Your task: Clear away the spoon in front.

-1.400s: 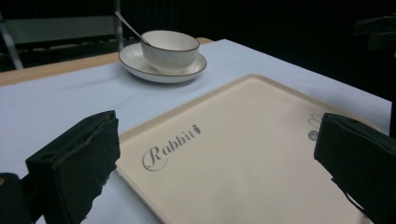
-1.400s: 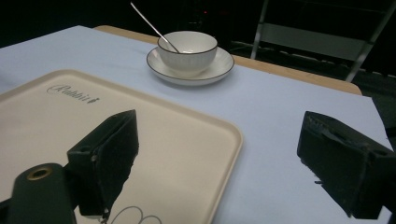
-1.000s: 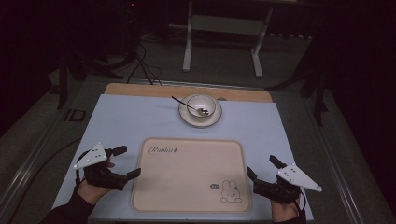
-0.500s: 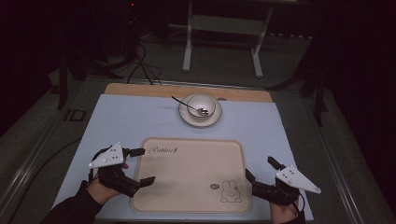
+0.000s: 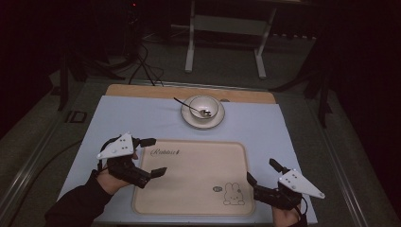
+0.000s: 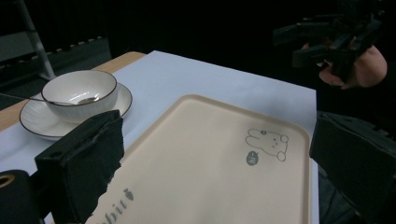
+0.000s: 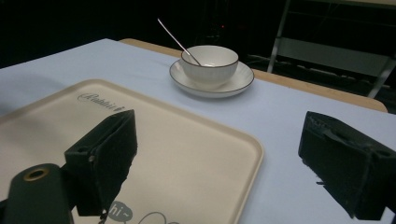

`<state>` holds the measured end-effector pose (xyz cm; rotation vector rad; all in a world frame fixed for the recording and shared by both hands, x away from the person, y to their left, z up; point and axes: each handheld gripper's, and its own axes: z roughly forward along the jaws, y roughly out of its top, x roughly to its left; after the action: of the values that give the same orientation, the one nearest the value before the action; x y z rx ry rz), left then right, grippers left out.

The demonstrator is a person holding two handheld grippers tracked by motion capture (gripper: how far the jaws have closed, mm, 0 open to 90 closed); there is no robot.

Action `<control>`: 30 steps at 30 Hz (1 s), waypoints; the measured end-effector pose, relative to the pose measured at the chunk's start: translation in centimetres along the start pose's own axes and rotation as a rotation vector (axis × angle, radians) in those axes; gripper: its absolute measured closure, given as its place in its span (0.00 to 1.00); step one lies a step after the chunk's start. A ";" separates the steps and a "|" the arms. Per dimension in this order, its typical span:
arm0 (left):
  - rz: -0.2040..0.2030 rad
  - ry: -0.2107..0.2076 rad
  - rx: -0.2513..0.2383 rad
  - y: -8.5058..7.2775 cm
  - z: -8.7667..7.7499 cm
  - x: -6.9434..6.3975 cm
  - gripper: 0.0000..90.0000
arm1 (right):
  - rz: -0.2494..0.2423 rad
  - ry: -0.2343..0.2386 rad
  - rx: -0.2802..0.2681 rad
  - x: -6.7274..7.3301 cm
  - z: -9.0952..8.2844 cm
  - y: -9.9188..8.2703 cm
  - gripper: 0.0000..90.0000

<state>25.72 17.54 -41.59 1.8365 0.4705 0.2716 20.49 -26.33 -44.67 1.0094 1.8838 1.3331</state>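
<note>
My left claw (image 5: 150,156) has moved over the smooth beige tray's (image 5: 194,189) left rim, gaping; my right claw (image 5: 261,172) straddles its right rim, also gaping.

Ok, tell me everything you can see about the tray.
The tray is a beige rounded rectangle with a low raised rim, matte and plastic-looking. It lies flat on the pale blue cloth, at the table's near side, in front of the bowl on its saucer. Grey script is printed near one corner, and a small rabbit drawing with a speech bubble near the opposite one. Nothing lies in it. The left tool is open astride its left edge, the right tool open at its right edge; whether either touches it is unclear.
</note>
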 end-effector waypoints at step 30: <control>-0.115 0.162 0.046 4.2 7.2 7.5 0.10 | -0.011 0.015 -0.012 0.3 -0.1 0.0 0.13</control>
<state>36.19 13.62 -40.21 1.8322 0.6978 0.3342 20.26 -26.13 -44.71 0.9840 1.8882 1.3477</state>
